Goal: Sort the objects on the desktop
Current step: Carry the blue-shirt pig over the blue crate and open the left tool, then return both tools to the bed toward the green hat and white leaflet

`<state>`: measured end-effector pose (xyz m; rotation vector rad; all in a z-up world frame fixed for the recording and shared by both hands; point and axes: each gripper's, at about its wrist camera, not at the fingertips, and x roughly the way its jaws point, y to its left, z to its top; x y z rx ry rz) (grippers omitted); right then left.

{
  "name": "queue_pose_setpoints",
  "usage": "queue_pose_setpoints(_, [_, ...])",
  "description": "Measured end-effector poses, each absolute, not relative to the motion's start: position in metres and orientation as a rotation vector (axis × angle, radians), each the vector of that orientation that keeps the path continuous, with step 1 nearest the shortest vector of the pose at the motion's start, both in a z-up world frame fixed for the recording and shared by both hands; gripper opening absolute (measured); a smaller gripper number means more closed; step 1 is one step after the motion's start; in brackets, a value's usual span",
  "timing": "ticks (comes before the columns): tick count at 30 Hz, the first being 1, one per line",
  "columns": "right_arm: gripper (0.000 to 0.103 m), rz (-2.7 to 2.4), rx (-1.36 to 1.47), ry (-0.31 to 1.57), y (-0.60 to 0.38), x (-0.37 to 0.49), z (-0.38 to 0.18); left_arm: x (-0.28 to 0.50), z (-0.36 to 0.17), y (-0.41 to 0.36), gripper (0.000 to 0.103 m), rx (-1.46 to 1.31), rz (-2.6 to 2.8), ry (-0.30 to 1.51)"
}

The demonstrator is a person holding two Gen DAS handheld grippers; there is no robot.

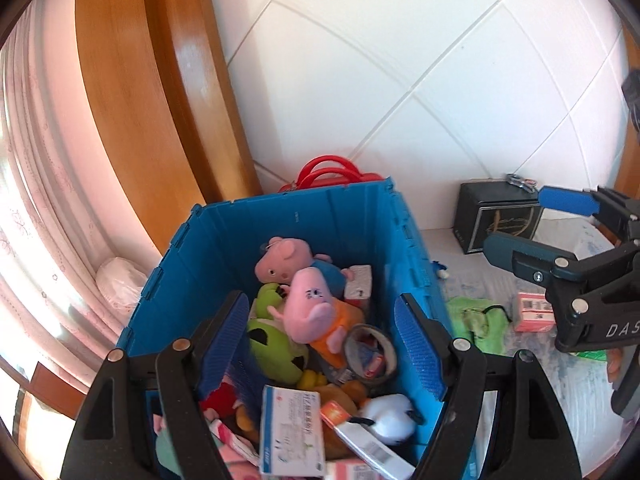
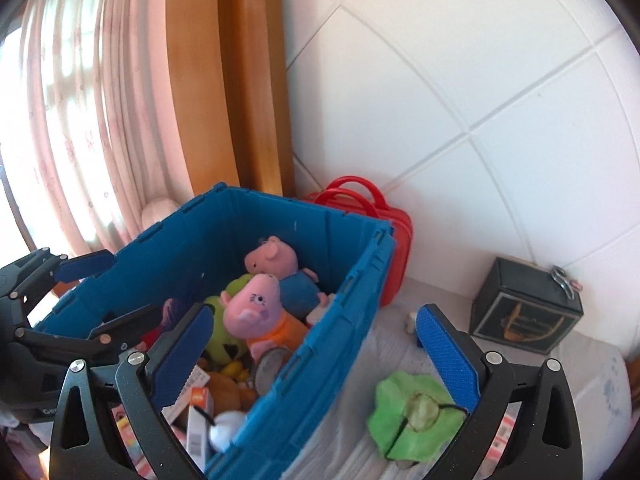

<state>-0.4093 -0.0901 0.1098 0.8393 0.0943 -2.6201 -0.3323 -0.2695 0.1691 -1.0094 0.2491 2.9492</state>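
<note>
Green cloth [image 2: 416, 420]: the nearest loose item left on the worktop [image 2: 352, 432], just beside the right wall of the blue crate [image 2: 320, 368] and toward the near edge. It is crumpled, with a dark cord across it and a pale round patch at its middle; what it is exactly cannot be told. It is judged light, soft and limp, so it will sag and may trail when lifted. A pinch on the raised, bunched middle is advised, with the pads driven down into the folds rather than onto a flat edge.

A small pink box [image 1: 534, 312] lies further right on the worktop. It is judged light and stiff, and is best taken across its two short faces. A black box [image 2: 524, 316] stands near the far edge against the wall, with metal clips [image 2: 564, 280] on top. It is judged rigid and possibly too wide for the pads.

The crate is already loaded with plush toys, cartons and a tape roll [image 1: 370, 354].

The right hand-held gripper [image 2: 316, 356] is fully spread and empty, and straddles the crate wall in its own view. The left hand-held gripper [image 1: 320, 344] is held partly open over the crate with nothing between its pads.

Care is required with the cord, which may snag on the crate rim.
</note>
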Motion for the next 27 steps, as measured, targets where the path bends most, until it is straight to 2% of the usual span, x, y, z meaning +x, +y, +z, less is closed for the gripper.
queue_pose_setpoints(8, [0.103,-2.706,0.783,0.095,0.001,-0.35,0.109,-0.29,0.183,-0.201,0.075,-0.936,2.955,0.242])
queue_pose_setpoints(16, [0.103,-2.839,0.843,0.113,0.14,-0.309,0.078,-0.27,0.176,-0.106,0.075,-0.848,2.921,0.175])
queue_pose_setpoints(27, [0.103,-2.995,1.184,0.031,0.351,-0.295,-0.006,-0.306,0.078,-0.014,0.075,-1.107,2.871,0.092])
